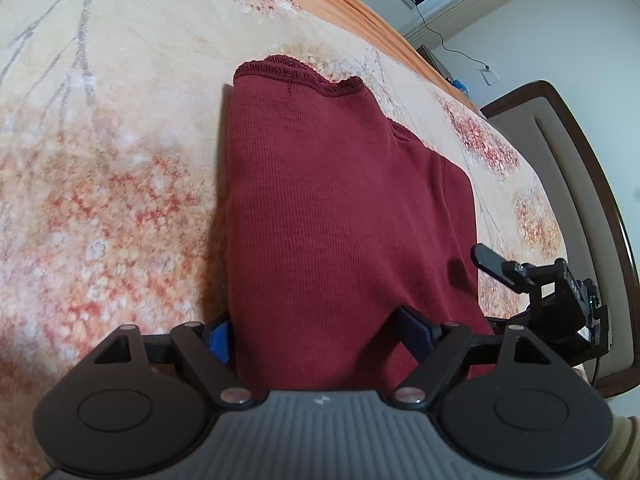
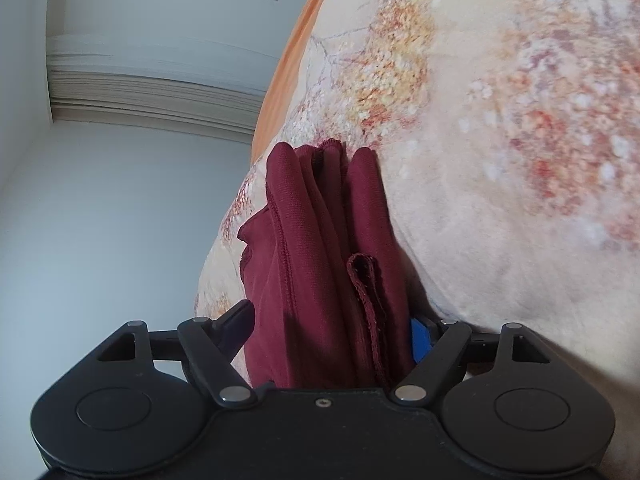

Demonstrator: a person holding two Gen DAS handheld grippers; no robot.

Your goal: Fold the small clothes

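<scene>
The folded maroon garment [image 1: 344, 208] is lying flat on the floral bedspread [image 1: 112, 152], and the left gripper [image 1: 316, 336] is standing wide open around its near edge. The right gripper [image 2: 332, 332] is spreading wide too, straddling the stacked folds without visibly pinching them.

Maroon garment [image 1: 344, 208] near end hidden behind gripper body at 6 o'clock; chair [image 1: 576, 184] cut off at 3 o'clock.
</scene>
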